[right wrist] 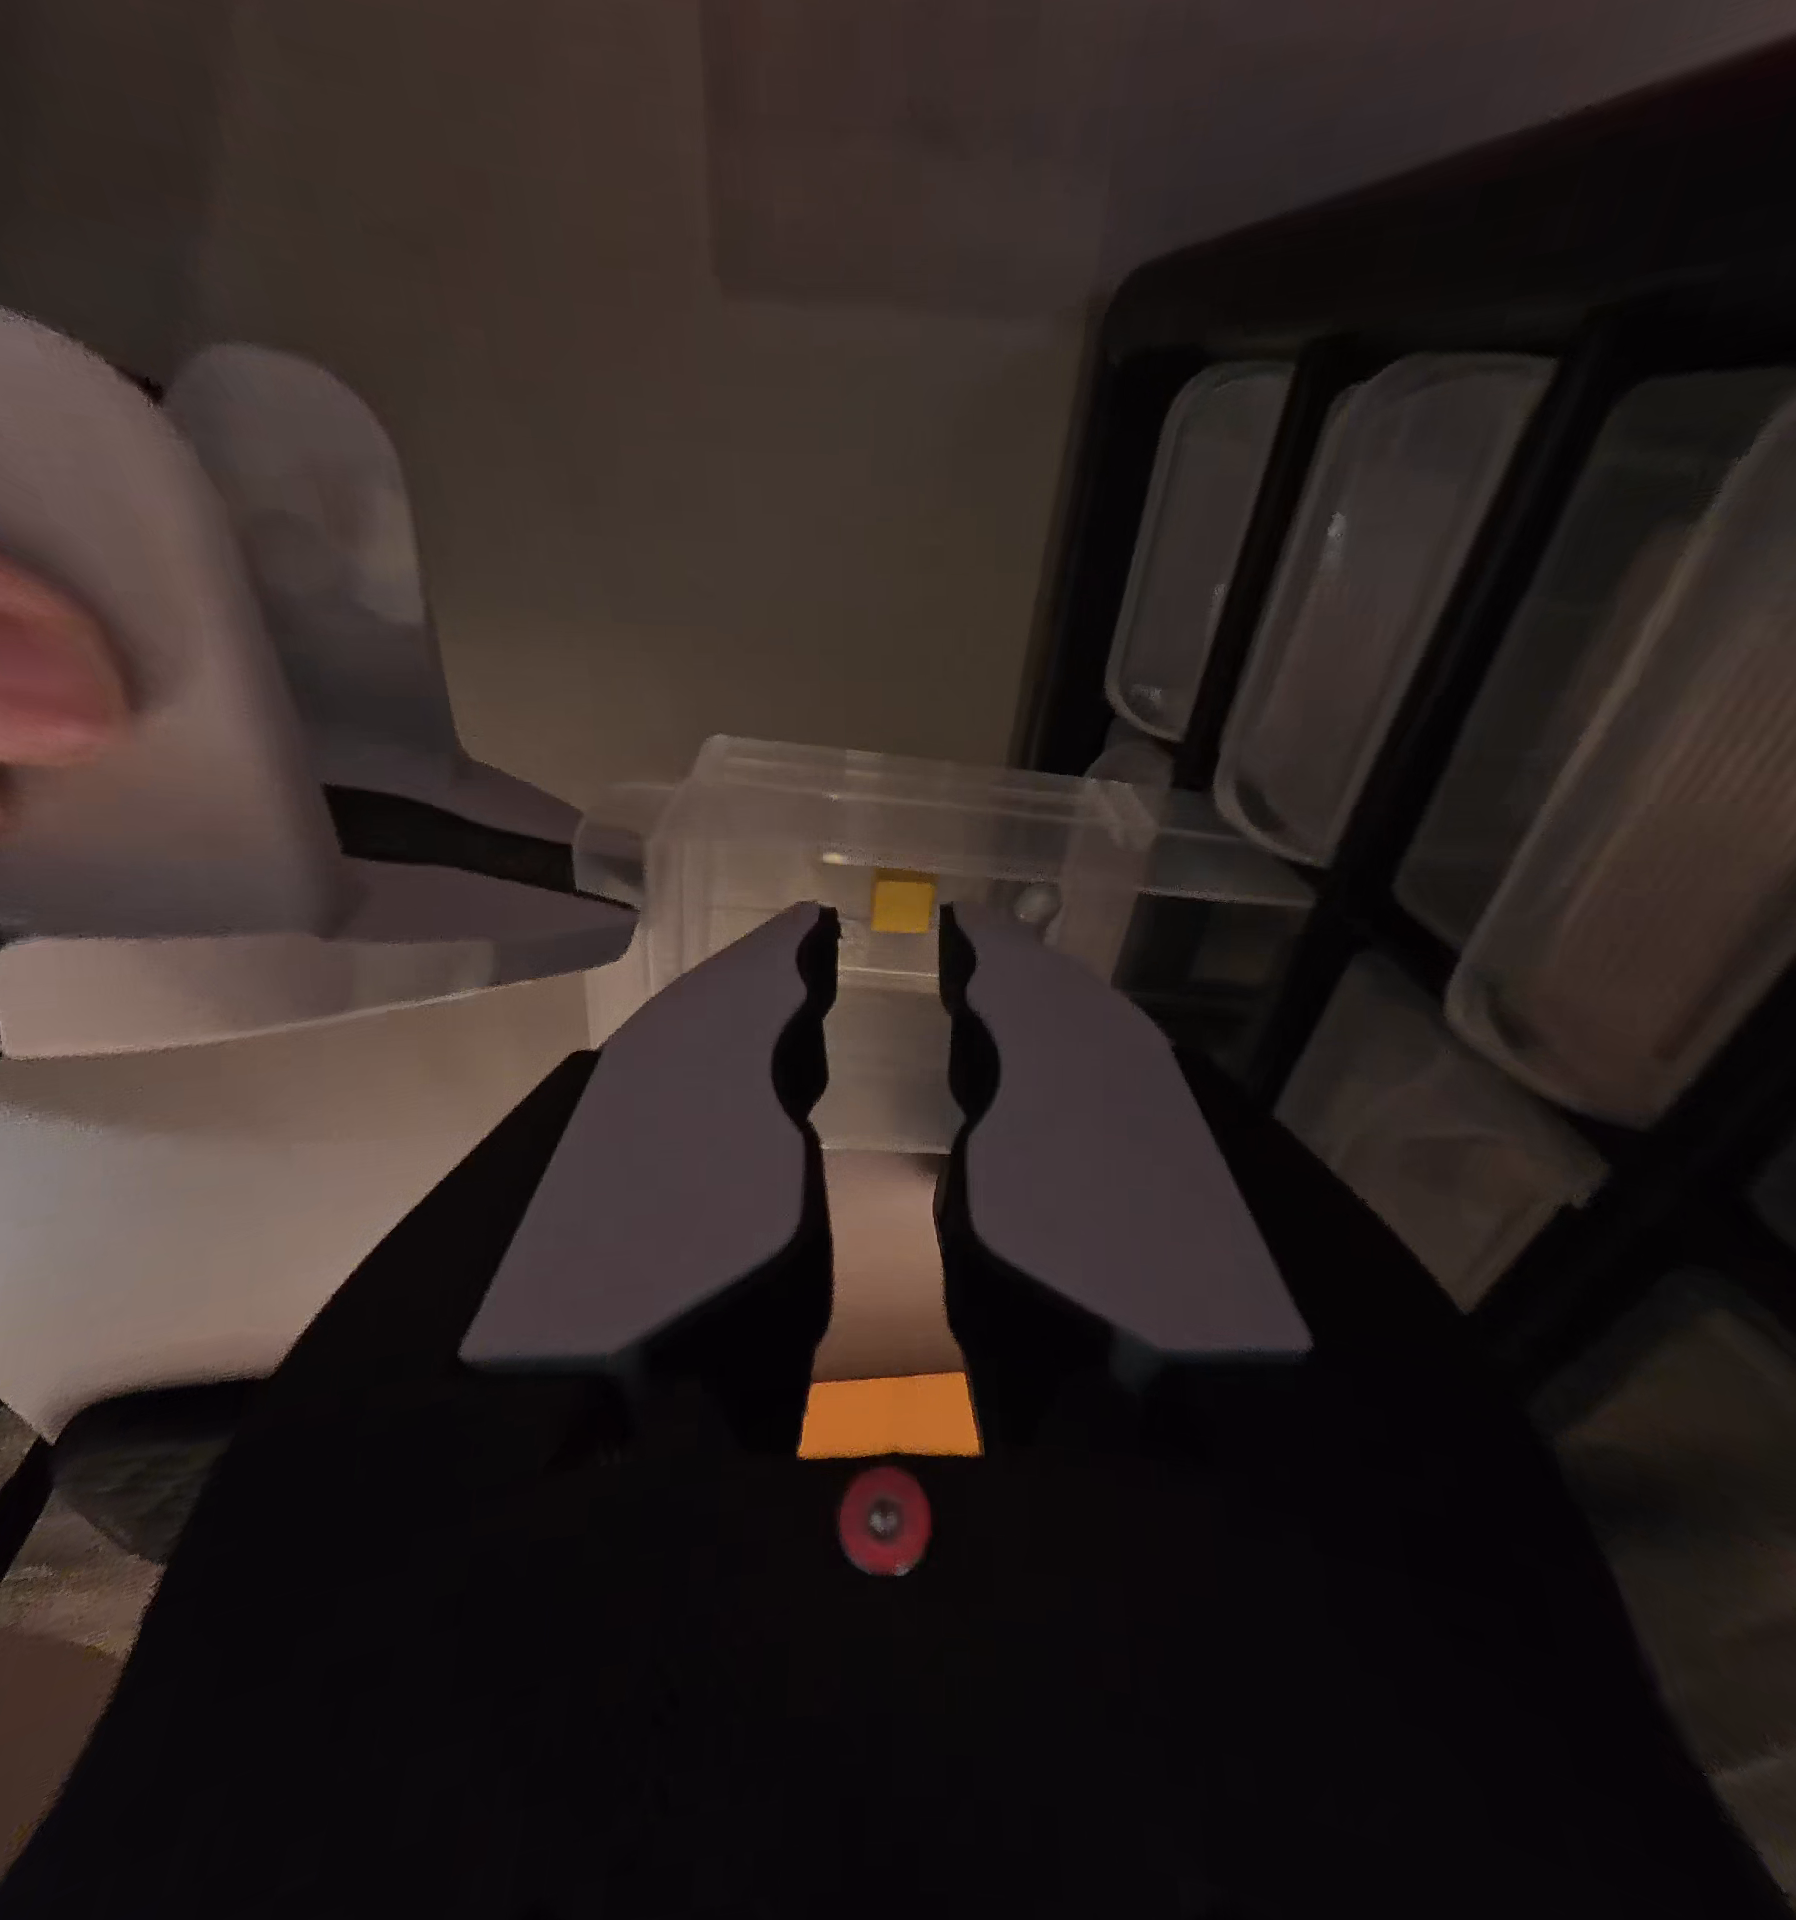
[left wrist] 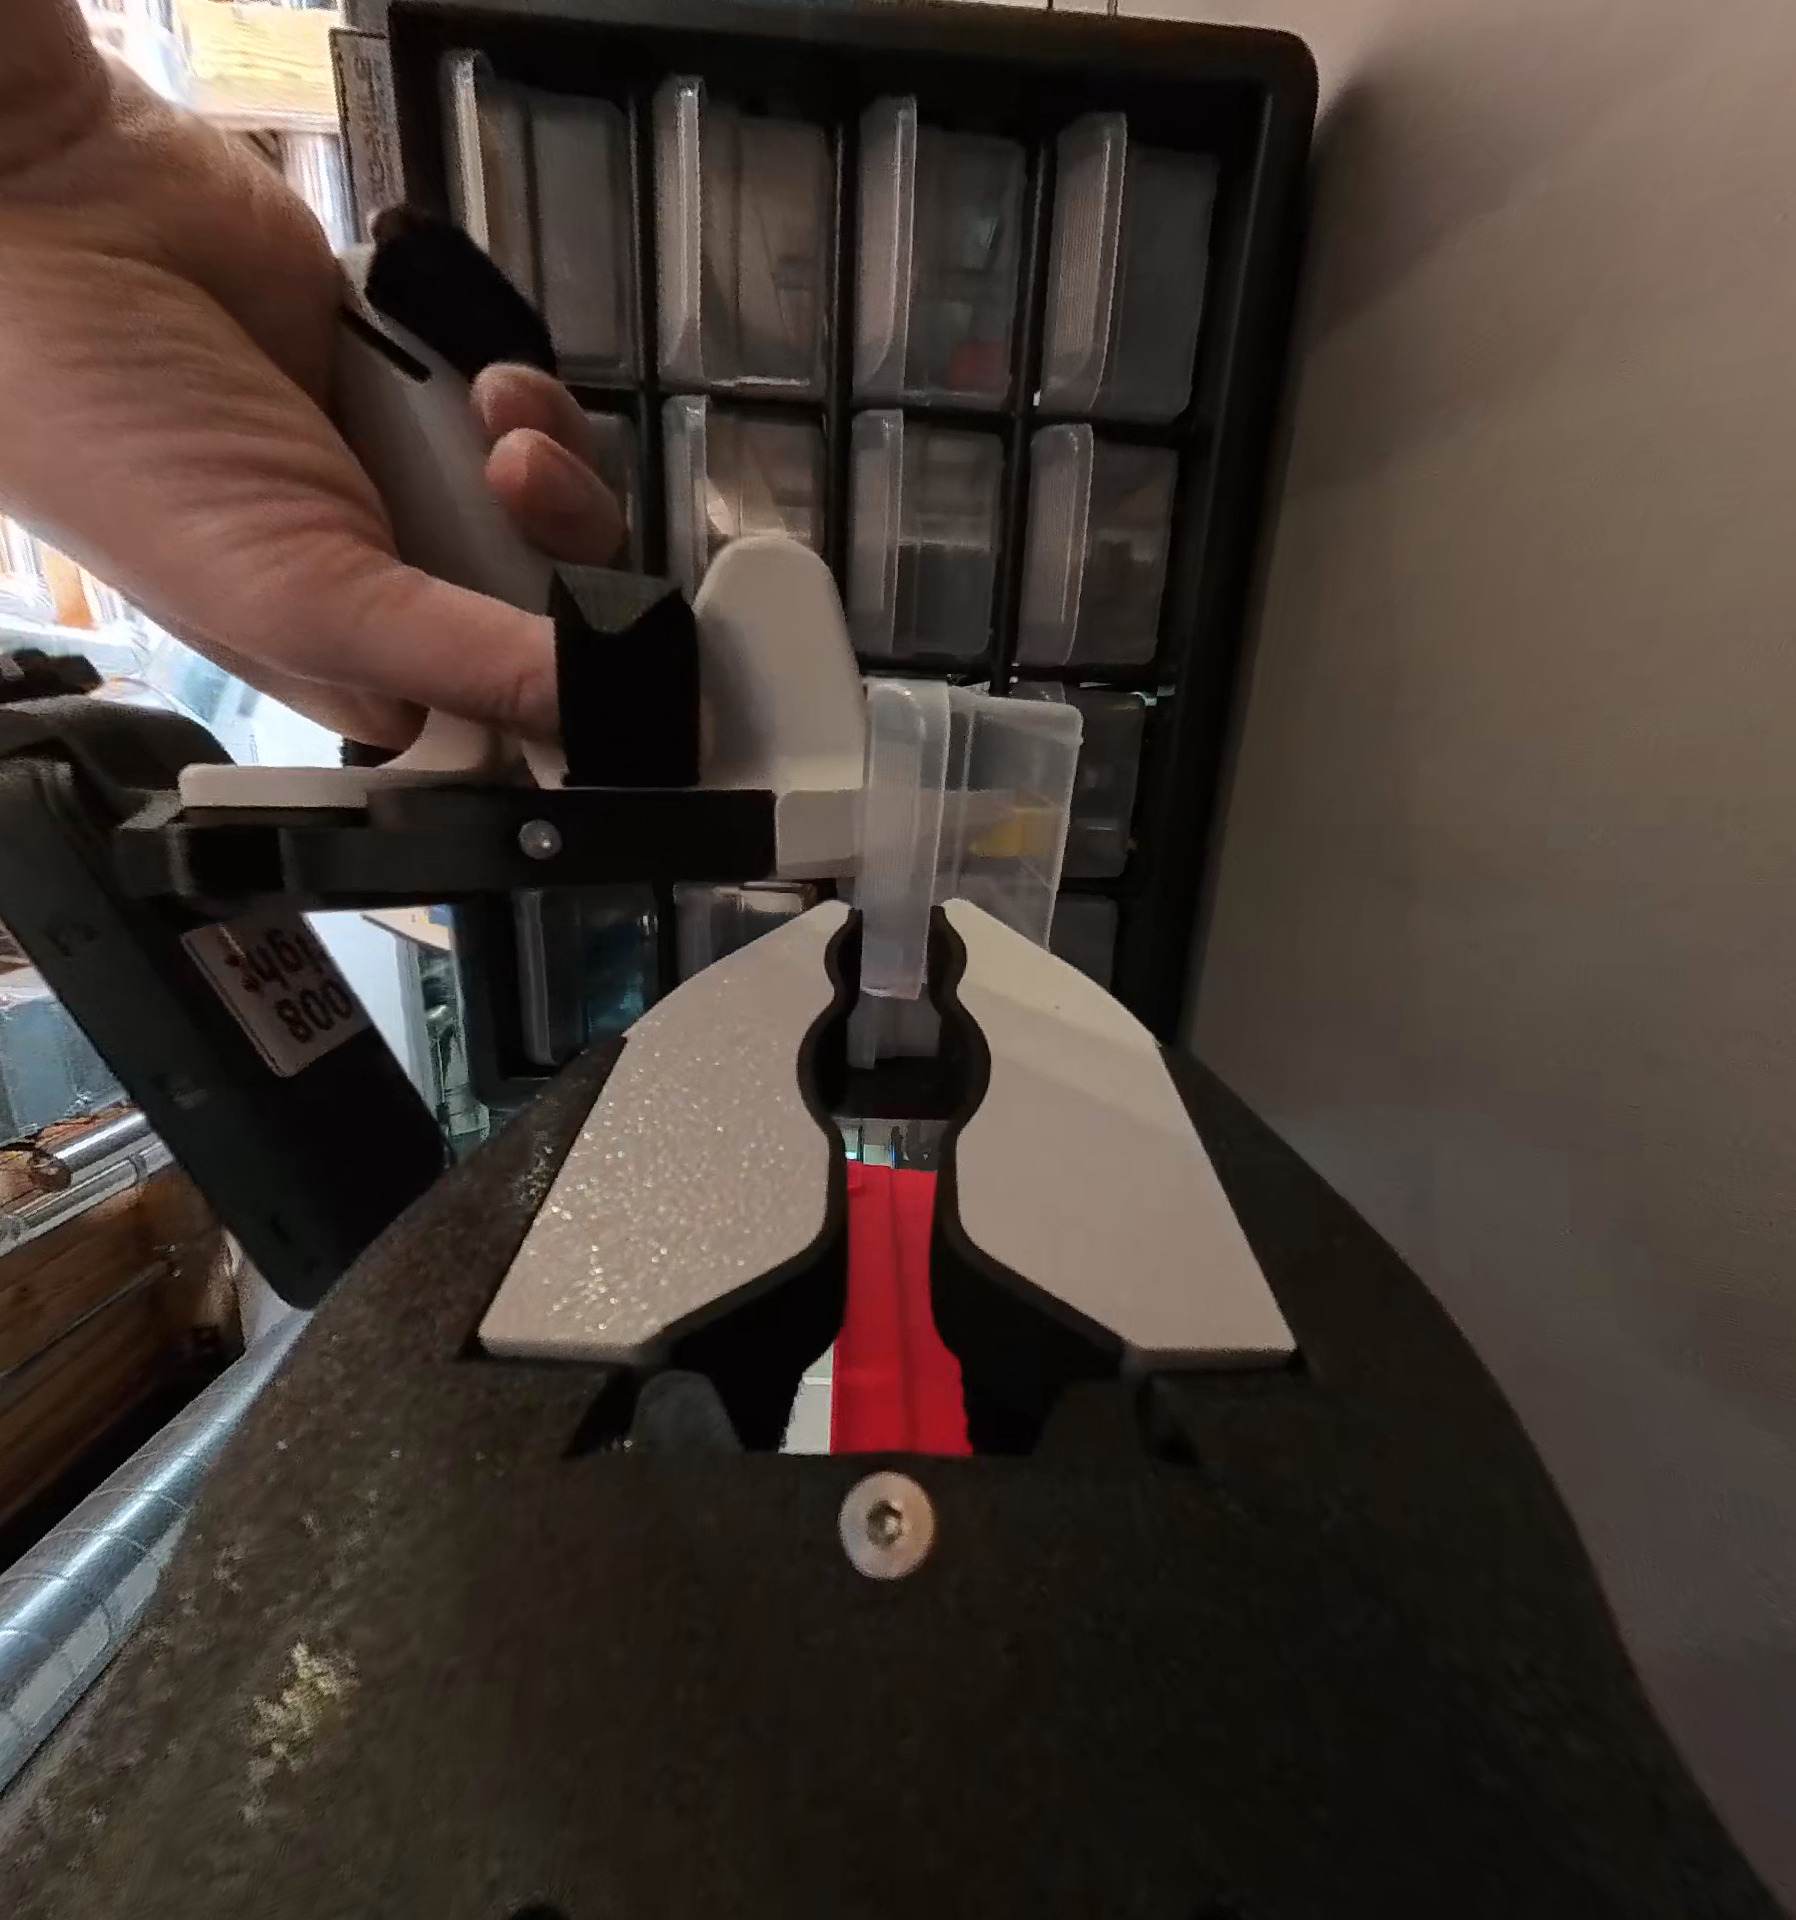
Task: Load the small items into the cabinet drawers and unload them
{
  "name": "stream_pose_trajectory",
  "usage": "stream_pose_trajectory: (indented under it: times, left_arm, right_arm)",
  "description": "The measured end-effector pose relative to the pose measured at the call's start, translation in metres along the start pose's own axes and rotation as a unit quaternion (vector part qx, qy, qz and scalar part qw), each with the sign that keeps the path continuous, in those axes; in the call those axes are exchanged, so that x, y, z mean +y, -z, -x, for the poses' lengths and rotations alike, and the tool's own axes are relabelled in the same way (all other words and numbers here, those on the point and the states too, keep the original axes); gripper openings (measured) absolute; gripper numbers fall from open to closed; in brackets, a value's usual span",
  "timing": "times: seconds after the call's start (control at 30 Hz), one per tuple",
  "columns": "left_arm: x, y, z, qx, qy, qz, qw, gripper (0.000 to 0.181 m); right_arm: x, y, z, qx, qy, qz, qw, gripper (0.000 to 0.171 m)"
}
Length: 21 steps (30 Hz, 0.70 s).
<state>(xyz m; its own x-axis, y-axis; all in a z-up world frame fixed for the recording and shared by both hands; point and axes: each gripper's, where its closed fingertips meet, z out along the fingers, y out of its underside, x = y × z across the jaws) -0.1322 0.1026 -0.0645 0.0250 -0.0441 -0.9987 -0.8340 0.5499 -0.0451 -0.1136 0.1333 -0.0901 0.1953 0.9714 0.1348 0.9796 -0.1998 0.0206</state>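
A: How many drawers does the cabinet [left wrist: 1289,312] show?

B: In the left wrist view, four columns of clear plastic drawers sit in a black frame. Two full rows are plain; the lower rows are partly hidden behind the tools. One drawer [left wrist: 1019,800] is pulled out from the third row.

A: And the tools?

B: Two. The left tool [left wrist: 896,971] has white, grainy-looking fingers with wavy inner edges. They are nearly together and pinch the ribbed, translucent handle of the pulled-out drawer. The right tool [right wrist: 878,920] has its fingers a modest gap apart, tips just at the drawer's near wall, gripping nothing that can be seen. In the left wrist view a hand [left wrist: 198,436] holds it from the left.

A: Any small items?

B: One yellow block [right wrist: 896,900], square-faced, lying inside the open drawer, seen just between the right tool's tips.

A: What is unclear?

B: The right wrist view is dim and blurred, so the contents of the other drawers cannot be made out. The cabinet's bottom edge is hidden.
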Motion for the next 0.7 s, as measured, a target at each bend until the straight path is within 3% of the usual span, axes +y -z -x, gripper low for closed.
stream_pose_trajectory:
  times: [0.27, 0.33, 0.47, 0.57, 0.7]
  left_arm:
    - [0.002, 0.0, 0.0, 0.003, 0.001, 0.003, 1.0, 0.011]
    - [0.002, 0.0, 0.0, 0.004, 0.006, 0.002, 1.0, 0.011]
    - [0.001, 0.0, -0.001, 0.003, 0.008, 0.001, 1.0, 0.011]
    - [0.001, -0.001, -0.001, -0.001, 0.007, 0.001, 1.0, 0.011]
    - [-0.001, -0.003, -0.001, -0.007, 0.002, 0.005, 1.0, 0.011]
  right_arm:
    - [-0.003, 0.005, -0.01, 0.038, 0.01, -0.004, 0.999, 0.012]
    - [-0.007, 0.019, -0.01, 0.053, 0.005, -0.05, 0.997, 0.012]
    - [-0.007, 0.074, 0.016, 0.059, 0.002, -0.229, 0.972, 0.012]
    - [0.049, 0.113, 0.019, 0.136, -0.045, -0.294, 0.945, 0.012]
    - [0.179, 0.121, -0.001, 0.238, -0.199, -0.28, 0.908, 0.011]
